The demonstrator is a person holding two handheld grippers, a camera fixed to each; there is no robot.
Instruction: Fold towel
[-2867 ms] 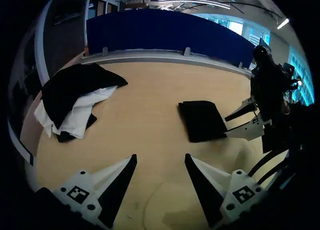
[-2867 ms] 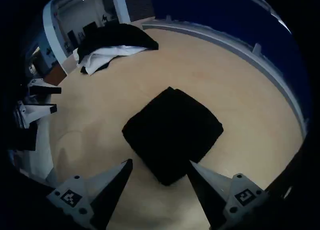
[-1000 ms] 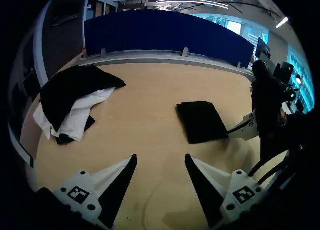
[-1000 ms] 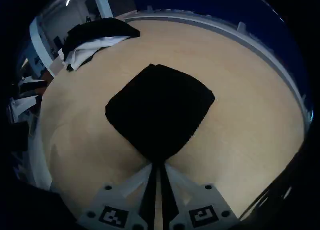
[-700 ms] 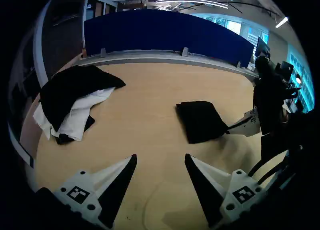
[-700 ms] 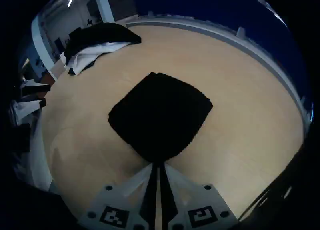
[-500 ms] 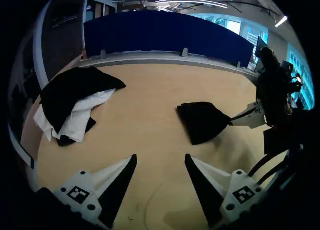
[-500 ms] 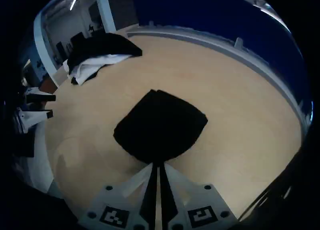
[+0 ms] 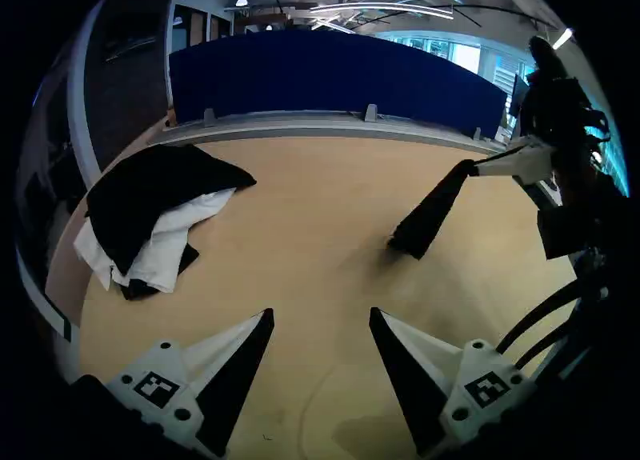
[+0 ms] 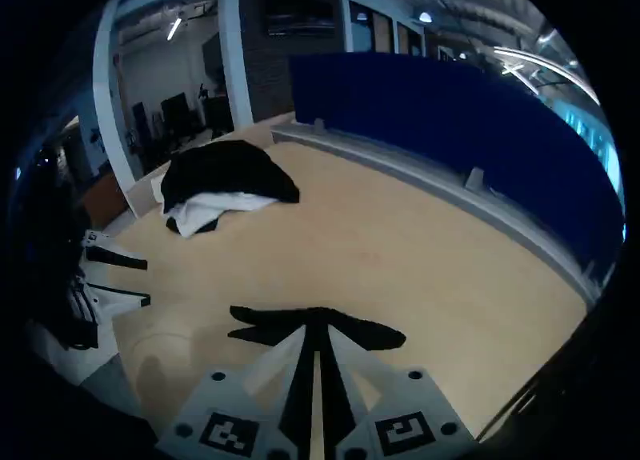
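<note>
A folded black towel (image 9: 426,216) hangs slanting from my right gripper (image 9: 475,170), which is lifted above the wooden table (image 9: 304,212); the towel's lower end touches or nearly touches the tabletop. In the right gripper view the right gripper (image 10: 316,330) is shut on the towel (image 10: 366,333), which spreads to both sides of the fingers. My left gripper (image 9: 320,316) stands open low over the near table edge with nothing between its fingers. It also appears at the left of the right gripper view as the left gripper (image 10: 147,282).
A heap of black and white cloth (image 9: 148,208) lies at the table's left; the same cloth heap (image 10: 220,180) sits far left in the right gripper view. A blue partition (image 9: 320,72) runs along the table's far edge. A person stands at the right.
The right gripper shut on the folded towel's near edge and lifted it off the table, so it now hangs. The left gripper stayed put and open.
</note>
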